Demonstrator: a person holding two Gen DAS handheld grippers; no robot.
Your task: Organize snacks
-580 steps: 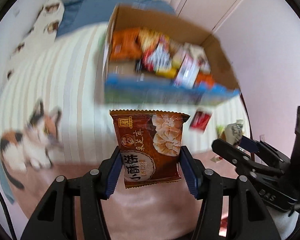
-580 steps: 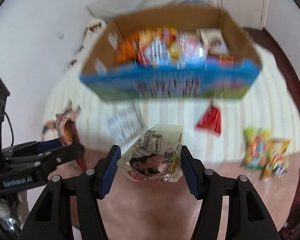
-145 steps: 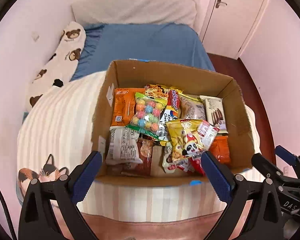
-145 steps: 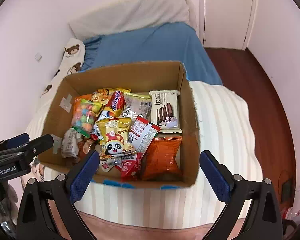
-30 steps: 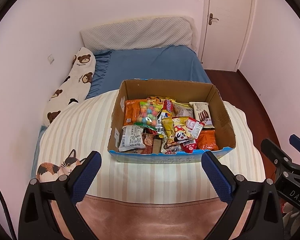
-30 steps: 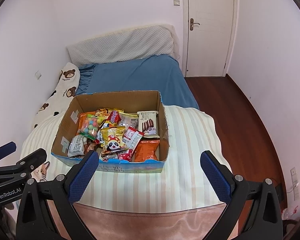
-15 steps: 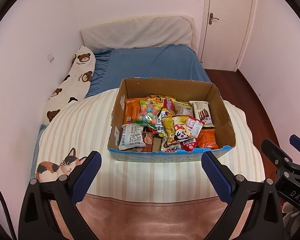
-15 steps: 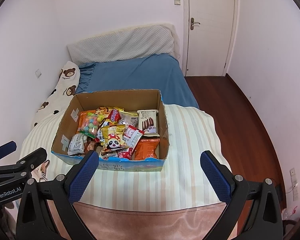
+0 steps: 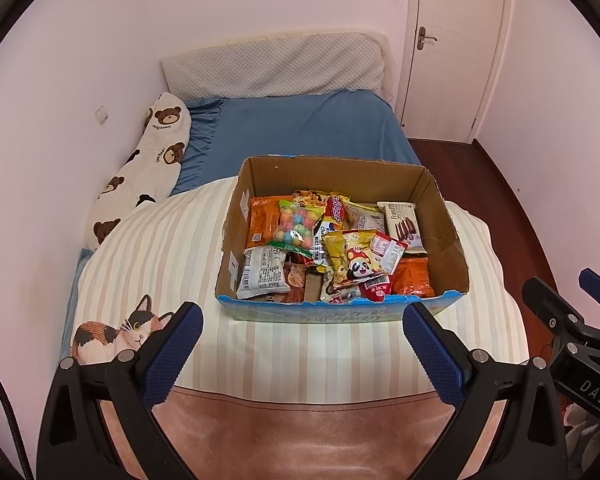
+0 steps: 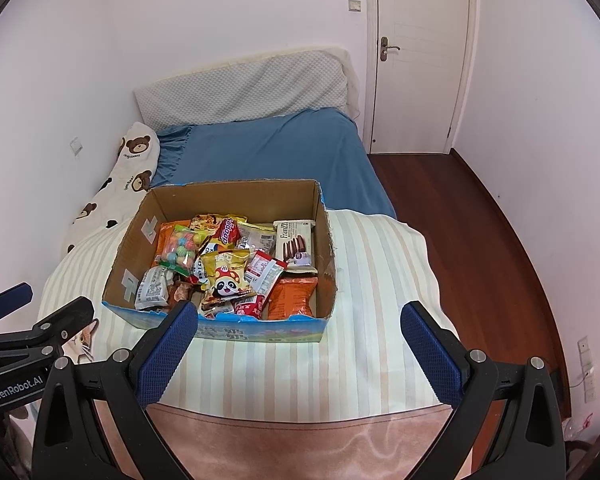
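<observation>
A cardboard box (image 9: 328, 174) with a blue printed front sits on the striped blanket, filled with several snack packets. On top lie a yellow panda packet (image 9: 354, 262), a clear bag of coloured balls (image 9: 296, 226) and a white biscuit pack (image 9: 404, 224). The same box (image 10: 236, 196) appears in the right wrist view with the panda packet (image 10: 226, 276) and an orange packet (image 10: 292, 298). My left gripper (image 9: 300, 352) is wide open and empty, held back from the box's front. My right gripper (image 10: 298, 350) is likewise wide open and empty.
The striped blanket (image 9: 148, 252) with a cat print (image 9: 112, 332) covers the near bed; a blue sheet (image 9: 300, 128), grey pillow (image 9: 276, 64) and bear-print cushion (image 9: 144, 172) lie beyond. A closed white door (image 10: 418, 52) and wooden floor (image 10: 480, 240) are at right.
Both grippers have drawn slightly back and up from the box over the last second, staying open. The snacks held 19 s ago now lie in the box.
</observation>
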